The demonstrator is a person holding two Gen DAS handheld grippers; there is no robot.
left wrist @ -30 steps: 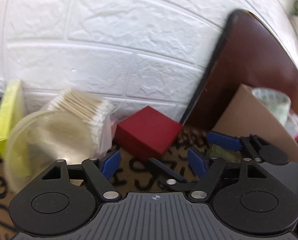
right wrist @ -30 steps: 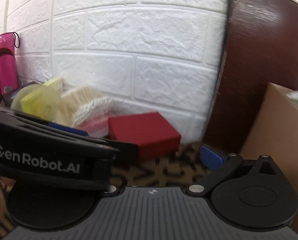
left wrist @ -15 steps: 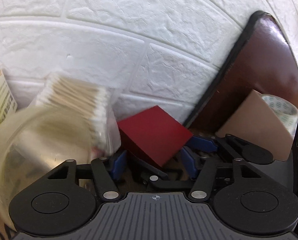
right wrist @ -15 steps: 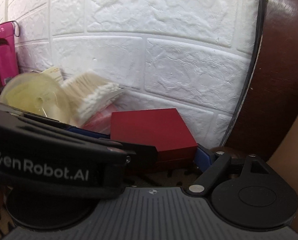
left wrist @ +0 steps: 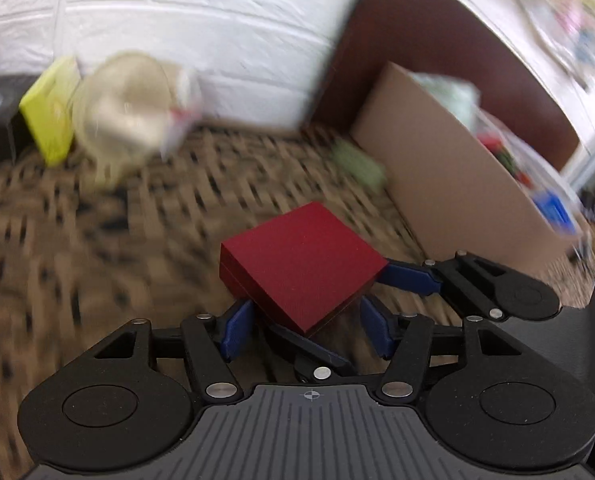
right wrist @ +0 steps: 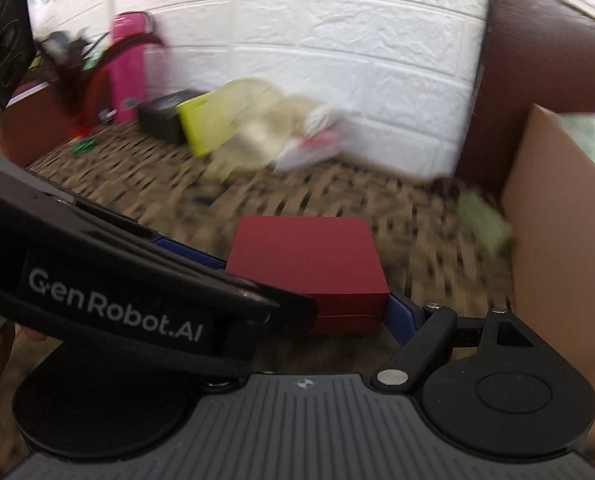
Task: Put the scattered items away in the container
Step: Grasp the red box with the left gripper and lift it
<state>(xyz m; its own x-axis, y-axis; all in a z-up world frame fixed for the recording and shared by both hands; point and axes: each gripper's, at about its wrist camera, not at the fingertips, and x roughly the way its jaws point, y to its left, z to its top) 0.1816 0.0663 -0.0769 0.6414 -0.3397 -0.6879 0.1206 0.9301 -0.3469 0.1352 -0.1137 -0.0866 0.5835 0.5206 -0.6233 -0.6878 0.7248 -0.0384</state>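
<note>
The red box [left wrist: 303, 266] sits between the blue pads of both grippers, lifted off the patterned tabletop [left wrist: 97, 240], whose surface is streaked with blur beneath it. In the left wrist view the box is turned corner-on: its near corner points down toward the camera, and the left gripper [left wrist: 305, 326] has its two blue fingers [left wrist: 237, 326] set wide apart on either side of that corner. The left pad lies against the box's lower left edge; the right pad stands just beside the lower right edge, and contact there cannot be confirmed.

The right gripper [left wrist: 393, 276] reaches in from the right in that same view, one blue finger lying against the box's right side. In the right wrist view the box [right wrist: 309, 256] shows its flat top and front face, with a blue finger [right wrist: 399, 316] touching its right end. The far finger is mostly hidden behind the left gripper's black body, which crosses the lower left of the view, though a blue strip shows at the box's left side. So the right fingers stand about the box's width apart and appear to clamp it.

A cardboard box [left wrist: 457, 184] stands to the right, well apart from the red box, with blurred items inside. A yellow packet [left wrist: 51, 112] and a clear round tub [left wrist: 125, 108] lie near the white brick wall [left wrist: 217, 20].
</note>
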